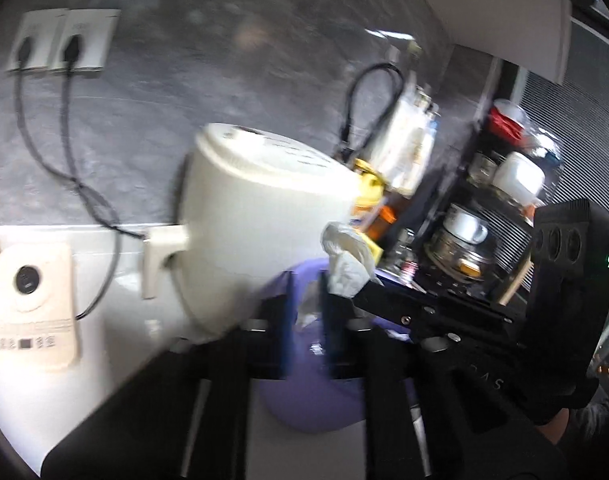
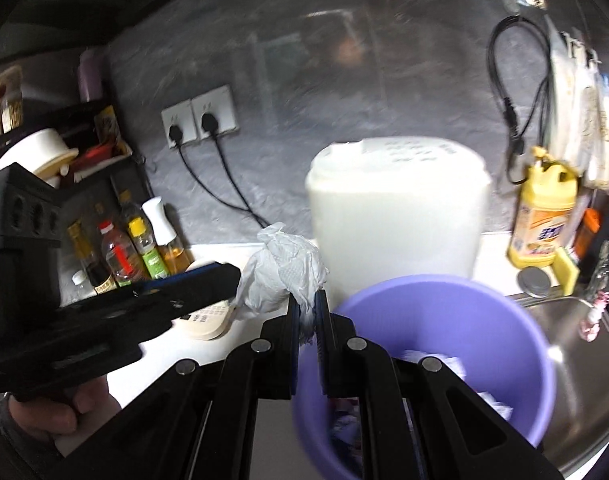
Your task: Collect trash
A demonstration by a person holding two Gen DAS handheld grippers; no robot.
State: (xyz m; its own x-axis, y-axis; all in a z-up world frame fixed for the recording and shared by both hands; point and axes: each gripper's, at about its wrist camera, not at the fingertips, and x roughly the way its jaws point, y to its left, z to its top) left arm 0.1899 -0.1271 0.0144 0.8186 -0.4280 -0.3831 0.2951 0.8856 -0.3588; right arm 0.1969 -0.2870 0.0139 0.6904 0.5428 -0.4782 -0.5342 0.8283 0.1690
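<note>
Right gripper (image 2: 307, 312) clamped on crumpled tissue (image 2: 282, 276) above purple bin (image 2: 516, 320), left gripper (image 1: 304, 304) closed, possibly pinching something pale, yellow detergent bottle (image 2: 542, 216) label blurred, unreadable.

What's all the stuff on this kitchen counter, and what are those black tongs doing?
Tissue: one, white, crumpled, pinched in the right gripper beside the bin's rim.
Bin: one, purple, on the counter, scraps inside.
Appliance: one, white, behind the bin.
Detergent bottle: one, yellow, right of the appliance.
Sink: one, steel, far right.
Sockets: two, white, on the grey wall, a black plug in each.
Oil and sauce bottles: several, mixed colours, left by a black rack.
Flat device: one, cream, on the counter.
Left gripper: black, shut, apparently empty.
Right gripper: black, shut on the tissue.
</note>
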